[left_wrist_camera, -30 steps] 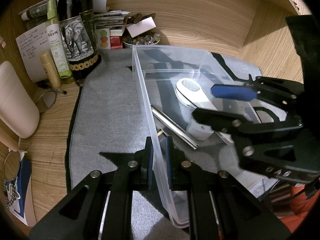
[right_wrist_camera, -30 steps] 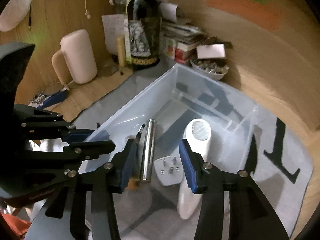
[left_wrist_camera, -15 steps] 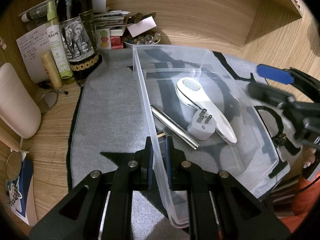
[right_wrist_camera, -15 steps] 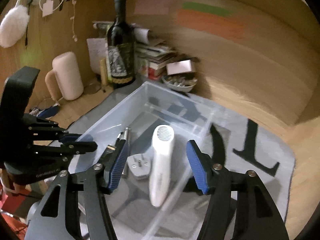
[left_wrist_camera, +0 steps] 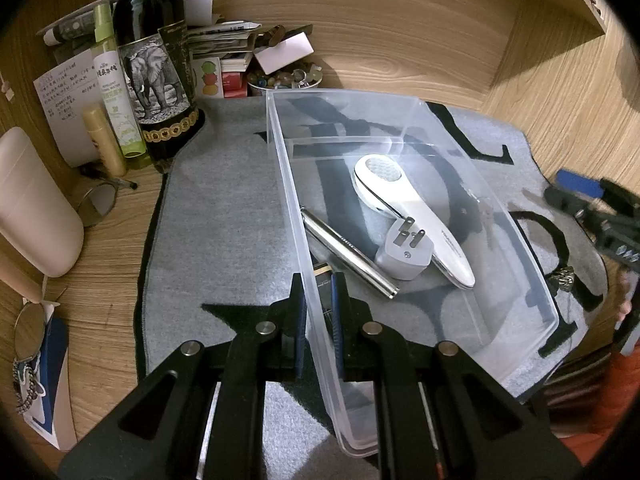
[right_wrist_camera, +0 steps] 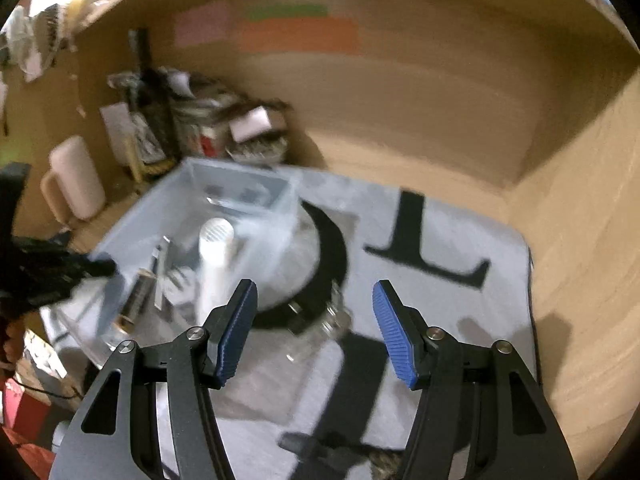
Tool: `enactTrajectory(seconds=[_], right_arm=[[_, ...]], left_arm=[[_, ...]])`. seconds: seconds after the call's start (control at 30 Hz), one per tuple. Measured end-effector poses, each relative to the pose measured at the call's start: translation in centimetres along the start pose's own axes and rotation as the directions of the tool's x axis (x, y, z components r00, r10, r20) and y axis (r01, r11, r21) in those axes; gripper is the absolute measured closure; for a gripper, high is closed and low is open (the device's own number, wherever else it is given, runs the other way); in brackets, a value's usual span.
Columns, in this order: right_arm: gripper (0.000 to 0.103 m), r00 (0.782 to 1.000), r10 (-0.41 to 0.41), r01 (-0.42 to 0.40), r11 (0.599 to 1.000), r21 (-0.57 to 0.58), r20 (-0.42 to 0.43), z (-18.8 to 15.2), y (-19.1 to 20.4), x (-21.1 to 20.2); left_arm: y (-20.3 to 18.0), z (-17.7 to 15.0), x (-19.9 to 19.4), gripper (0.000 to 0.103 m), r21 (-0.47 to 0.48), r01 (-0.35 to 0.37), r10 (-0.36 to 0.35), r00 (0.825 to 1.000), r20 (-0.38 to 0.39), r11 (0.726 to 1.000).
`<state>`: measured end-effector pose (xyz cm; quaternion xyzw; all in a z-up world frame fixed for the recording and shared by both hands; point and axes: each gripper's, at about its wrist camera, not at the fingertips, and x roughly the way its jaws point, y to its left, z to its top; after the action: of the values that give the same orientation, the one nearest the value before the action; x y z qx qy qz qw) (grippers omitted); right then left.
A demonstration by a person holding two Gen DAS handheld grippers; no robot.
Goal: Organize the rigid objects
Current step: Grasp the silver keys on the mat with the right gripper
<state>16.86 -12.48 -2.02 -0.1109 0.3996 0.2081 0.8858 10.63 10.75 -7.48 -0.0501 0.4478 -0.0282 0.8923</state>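
A clear plastic bin (left_wrist_camera: 288,184) stands on a grey mat (left_wrist_camera: 224,216). My left gripper (left_wrist_camera: 318,300) is shut on the bin's near left wall, one finger inside and one outside. Inside lie a white handheld device (left_wrist_camera: 416,216), a white plug adapter (left_wrist_camera: 404,256), a silver metal tube (left_wrist_camera: 348,256) and a small dark item (left_wrist_camera: 322,270). My right gripper (right_wrist_camera: 314,324) hangs open and empty over the mat, to the right of the bin (right_wrist_camera: 240,184). Small metal pieces (right_wrist_camera: 332,316) lie on the mat just beyond its fingers. The right wrist view is blurred.
A dark wine bottle (left_wrist_camera: 158,64), a green spray bottle (left_wrist_camera: 116,92), papers and a bowl of small bits (left_wrist_camera: 284,80) crowd the back left corner. A pale rounded container (left_wrist_camera: 32,208) stands at the left. Wooden walls close in behind and to the right.
My right gripper has come out of the bin and swung right over the mat, with its jaws wider apart. The left gripper and the bin have stayed put.
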Motion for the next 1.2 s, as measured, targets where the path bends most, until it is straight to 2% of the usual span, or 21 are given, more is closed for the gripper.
enactTrajectory(seconds=[0.27, 0.73, 0.9, 0.97, 1.03, 1.2], right_arm=[[0.046, 0.987, 0.014, -0.012, 1.000, 0.011, -0.162, -2.0, -1.1, 5.5], [0.047, 0.968, 0.023, -0.021, 1.000, 0.010, -0.251, -1.5, -2.1, 10.3], [0.058, 0.971, 0.040, -0.041, 0.999, 0.002, -0.234, -1.4, -1.8, 10.6], [0.070, 0.973, 0.048, -0.051, 0.999, -0.006, -0.226, -1.5, -1.8, 10.4], [0.078, 0.973, 0.050, -0.053, 0.999, -0.007, -0.223, -1.6, -1.7, 10.2], [0.082, 0.978, 0.041, -0.044, 0.999, -0.010, -0.206, -1.6, -1.4, 9.4]], left_arm=[[0.1, 0.0, 0.0, 0.092, 0.000, 0.000, 0.000, 1.000, -0.001, 1.000], [0.3, -0.1, -0.1, 0.092, -0.005, 0.006, -0.006, 1.000, 0.000, 1.000], [0.3, -0.1, 0.0, 0.092, -0.005, 0.007, -0.007, 1.000, 0.000, 1.000], [0.3, -0.1, 0.0, 0.092, -0.005, 0.007, -0.007, 1.000, 0.000, 1.000], [0.2, -0.1, 0.0, 0.092, -0.005, 0.006, -0.006, 1.000, 0.000, 1.000], [0.3, -0.1, 0.0, 0.092, -0.005, 0.006, -0.006, 1.000, -0.001, 1.000]])
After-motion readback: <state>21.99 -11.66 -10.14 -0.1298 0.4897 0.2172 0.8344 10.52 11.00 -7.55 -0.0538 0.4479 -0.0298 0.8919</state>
